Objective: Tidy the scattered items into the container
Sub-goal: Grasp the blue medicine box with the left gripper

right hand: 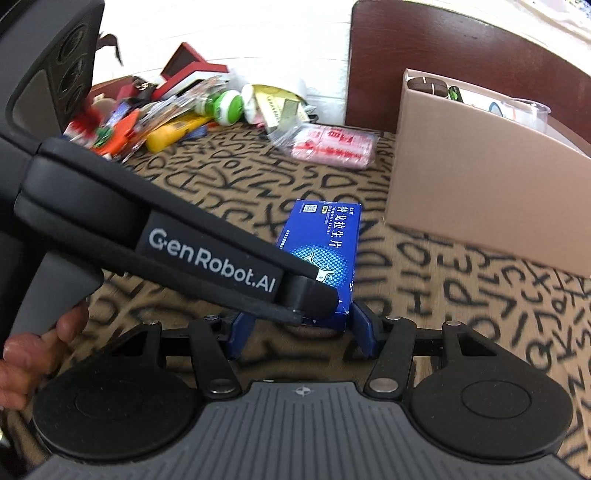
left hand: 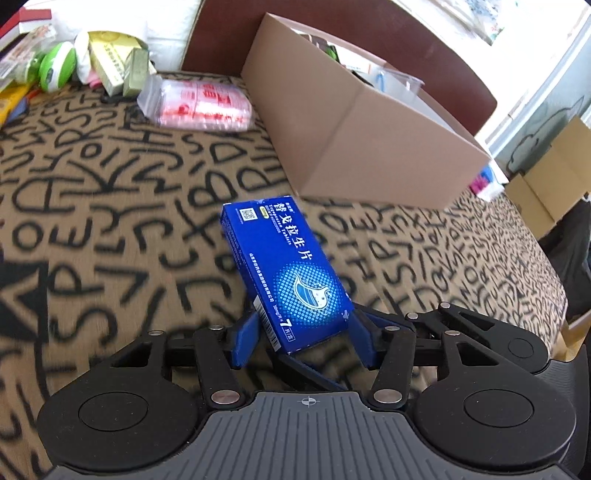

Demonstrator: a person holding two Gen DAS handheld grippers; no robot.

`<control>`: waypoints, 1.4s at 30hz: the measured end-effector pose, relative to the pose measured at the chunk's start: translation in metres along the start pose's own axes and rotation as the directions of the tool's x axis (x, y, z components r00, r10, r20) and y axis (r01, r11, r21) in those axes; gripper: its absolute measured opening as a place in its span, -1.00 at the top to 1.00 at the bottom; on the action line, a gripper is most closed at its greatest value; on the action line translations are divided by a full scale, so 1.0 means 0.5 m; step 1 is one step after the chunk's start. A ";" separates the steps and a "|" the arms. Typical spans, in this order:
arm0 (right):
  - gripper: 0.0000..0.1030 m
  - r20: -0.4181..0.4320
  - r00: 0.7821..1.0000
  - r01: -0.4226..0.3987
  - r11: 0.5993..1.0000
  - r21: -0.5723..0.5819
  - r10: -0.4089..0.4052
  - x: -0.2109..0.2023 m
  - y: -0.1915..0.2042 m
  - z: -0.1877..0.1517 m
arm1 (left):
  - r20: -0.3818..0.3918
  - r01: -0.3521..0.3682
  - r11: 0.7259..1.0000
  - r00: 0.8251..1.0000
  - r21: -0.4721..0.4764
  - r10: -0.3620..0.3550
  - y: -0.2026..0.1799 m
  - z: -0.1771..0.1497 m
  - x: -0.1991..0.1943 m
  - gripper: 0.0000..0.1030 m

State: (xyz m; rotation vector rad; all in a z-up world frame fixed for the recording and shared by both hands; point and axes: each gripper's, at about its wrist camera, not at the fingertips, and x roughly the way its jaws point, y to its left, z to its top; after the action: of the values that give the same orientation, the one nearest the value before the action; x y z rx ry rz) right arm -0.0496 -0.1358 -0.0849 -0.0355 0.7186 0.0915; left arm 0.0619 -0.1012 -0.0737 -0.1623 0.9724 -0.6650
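Note:
A blue medicine box point(left hand: 288, 273) with white Chinese print is clamped at its near end between my left gripper's point(left hand: 303, 332) blue fingers, lifted and tilted above the patterned cloth. The same box point(right hand: 325, 240) shows in the right wrist view, with the left gripper's black body point(right hand: 166, 236) across it. My right gripper point(right hand: 299, 332) sits just behind the box with its blue fingers spread; whether they touch the box is hidden. An open cardboard box point(left hand: 354, 122) holding several items stands ahead to the right, and it also shows in the right wrist view point(right hand: 480, 184).
A pink-and-white packet point(left hand: 203, 103) lies left of the cardboard box. A pile of scattered items with a green-and-white round case point(left hand: 55, 66) sits at the far left. A dark red chair back point(left hand: 369, 33) stands behind the table. The letter-patterned cloth point(left hand: 110, 221) covers the table.

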 end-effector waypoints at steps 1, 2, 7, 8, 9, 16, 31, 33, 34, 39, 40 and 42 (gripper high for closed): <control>-0.22 -0.002 1.000 -0.002 1.000 0.001 0.002 -0.009 0.003 -0.007 | -0.003 0.003 1.000 1.000 0.000 -0.003 -0.004 -0.007 -0.005 -0.29; -0.22 -0.003 1.000 -0.003 1.000 0.003 0.003 -0.018 0.006 -0.013 | -0.004 0.005 1.000 1.000 -0.001 -0.005 -0.009 -0.015 -0.009 -0.29; -0.23 -0.006 1.000 0.000 1.000 0.002 0.000 -0.049 0.020 -0.037 | -0.007 0.001 1.000 1.000 0.013 -0.001 -0.027 -0.045 -0.025 -0.29; -0.24 -0.008 1.000 -0.001 1.000 0.003 0.001 -0.053 0.021 -0.039 | -0.007 -0.002 1.000 1.000 0.017 0.002 -0.029 -0.048 -0.027 -0.30; -0.24 -0.010 1.000 -0.002 1.000 0.005 0.002 -0.055 0.023 -0.041 | -0.007 -0.003 1.000 1.000 0.019 0.003 -0.030 -0.049 -0.028 -0.30; -0.36 -0.006 1.000 -0.011 1.000 0.022 0.011 -0.058 0.025 -0.042 | -0.008 0.006 1.000 1.000 -0.016 -0.006 -0.025 -0.047 -0.028 -0.48; -0.42 -0.009 1.000 0.019 1.000 0.019 -0.019 -0.034 0.027 -0.021 | -0.004 -0.013 1.000 1.000 -0.014 0.013 -0.017 -0.028 -0.017 -0.52; -0.42 -0.010 1.000 0.022 1.000 0.023 -0.022 -0.030 0.025 -0.019 | -0.007 -0.018 1.000 1.000 -0.008 0.018 -0.017 -0.021 -0.013 -0.48; -0.42 -0.011 1.000 0.024 0.999 0.023 -0.024 -0.027 0.024 -0.017 | -0.008 -0.024 1.000 1.000 -0.004 0.024 -0.018 -0.017 -0.011 -0.47; -0.42 -0.009 1.000 0.028 0.999 0.019 -0.028 -0.016 0.022 -0.010 | -0.008 -0.030 0.999 1.000 0.011 0.031 -0.016 -0.009 0.000 -0.39; -0.41 -0.008 1.000 0.029 0.999 0.019 -0.029 -0.015 0.021 -0.010 | -0.007 -0.029 1.000 1.000 0.011 0.029 -0.015 -0.008 0.001 -0.39; -0.41 -0.011 1.000 0.029 0.999 0.021 -0.029 -0.011 0.019 -0.010 | -0.005 -0.027 1.000 1.000 0.005 0.027 -0.014 -0.005 0.004 -0.39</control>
State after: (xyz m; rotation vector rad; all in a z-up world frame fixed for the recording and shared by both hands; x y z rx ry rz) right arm -0.0577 -0.1270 -0.0849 -0.0261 0.7294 0.0559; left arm 0.0577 -0.1074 -0.0737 -0.1429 0.9766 -0.6434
